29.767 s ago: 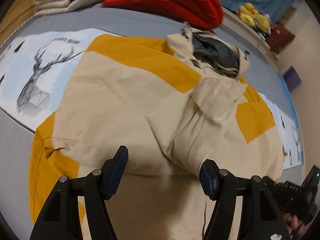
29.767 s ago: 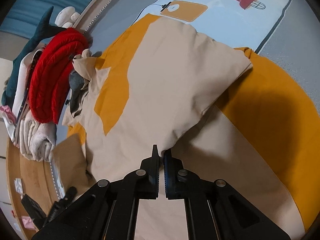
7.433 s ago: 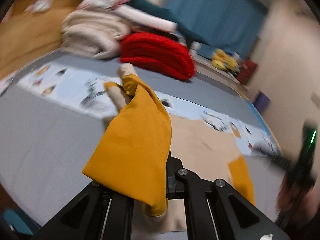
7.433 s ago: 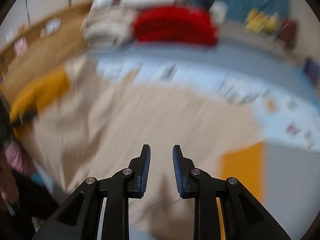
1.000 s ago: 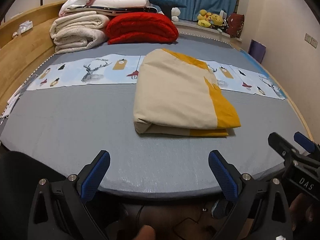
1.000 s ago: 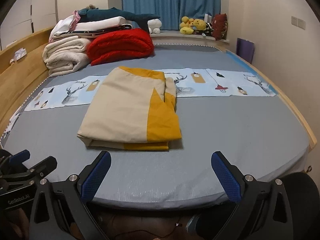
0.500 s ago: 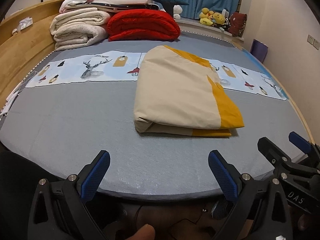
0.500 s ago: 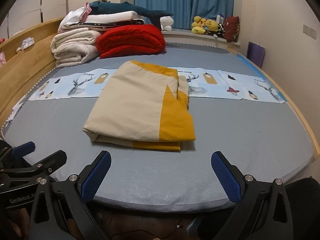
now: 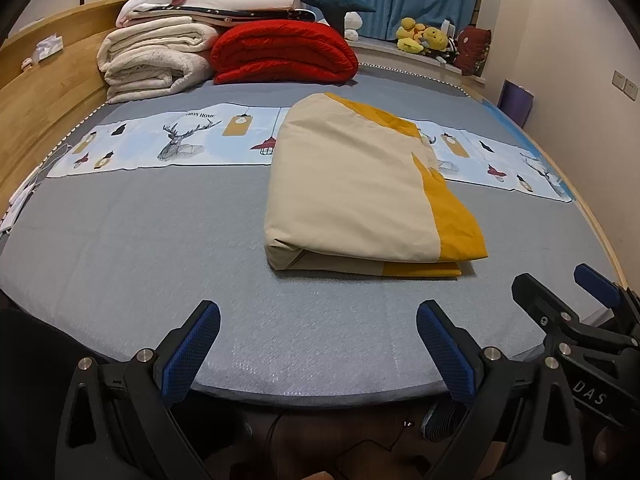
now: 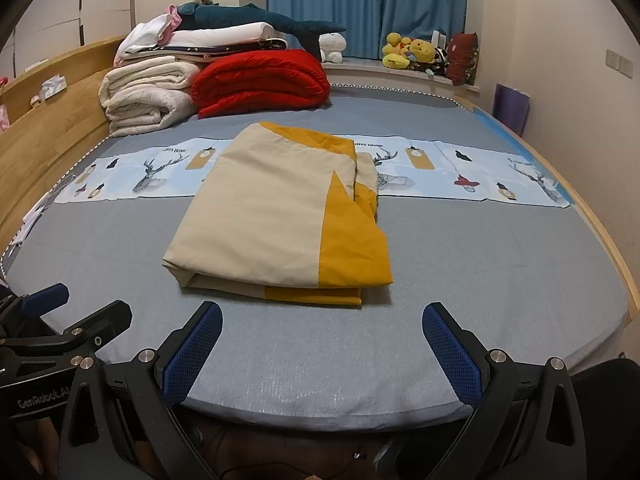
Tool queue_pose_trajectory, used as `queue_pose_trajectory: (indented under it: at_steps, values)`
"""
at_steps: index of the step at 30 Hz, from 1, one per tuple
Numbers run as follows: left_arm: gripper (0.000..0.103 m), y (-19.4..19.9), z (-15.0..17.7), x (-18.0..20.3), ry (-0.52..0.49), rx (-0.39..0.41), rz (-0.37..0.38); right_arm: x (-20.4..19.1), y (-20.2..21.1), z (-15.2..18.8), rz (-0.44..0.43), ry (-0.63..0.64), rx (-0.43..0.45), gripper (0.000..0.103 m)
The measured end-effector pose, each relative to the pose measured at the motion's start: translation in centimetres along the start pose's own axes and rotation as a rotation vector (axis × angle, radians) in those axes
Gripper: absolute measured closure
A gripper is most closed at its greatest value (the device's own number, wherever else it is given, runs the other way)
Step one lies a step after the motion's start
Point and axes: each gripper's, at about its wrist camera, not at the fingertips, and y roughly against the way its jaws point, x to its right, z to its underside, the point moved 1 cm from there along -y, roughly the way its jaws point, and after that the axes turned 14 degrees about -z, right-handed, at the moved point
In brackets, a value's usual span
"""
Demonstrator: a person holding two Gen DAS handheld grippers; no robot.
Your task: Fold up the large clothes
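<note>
Fingers of the left gripper [image 9: 318, 340] stand spread wide with nothing between them, blue pads [image 9: 192, 354] facing inward, poised above the near edge of the bed [image 9: 120, 248]. Right gripper [image 10: 320, 340] is likewise spread wide and empty, level with the same near edge; its tips also show at the lower right of the left wrist view. Neither gripper touches the fabric.

Folded garment [image 9: 360, 188], cream with mustard-yellow panels, lies flat as a neat rectangular stack on the grey bed cover, near the middle of the bed and well apart from both grippers. Its far end overlaps the printed runner [image 9: 168, 140], a pale blue band with deer and lantern motifs crossing the bed from side to side.

Behind the garment, against the wooden headboard [image 10: 44, 128], sit a folded red quilt [image 10: 260, 80] and, just beside it, a cream blanket roll [image 10: 148, 96]. White bedding and a dark teal plush shark [image 10: 264, 18] rest on top of those. Yellow plush toys [image 10: 408, 52] stand on the window ledge before the blue curtains [image 10: 368, 4]. A purple object [image 10: 510, 112] leans against the right wall.
</note>
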Motion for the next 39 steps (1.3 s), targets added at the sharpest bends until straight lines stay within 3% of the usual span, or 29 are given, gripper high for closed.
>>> queue_pose_trajectory:
  at_steps: [39]
  values:
    - [0.005,-0.41,0.10,0.45,0.008,-0.007,0.019,0.02,-0.34,-0.28,0.003,-0.002,0.004,0.003]
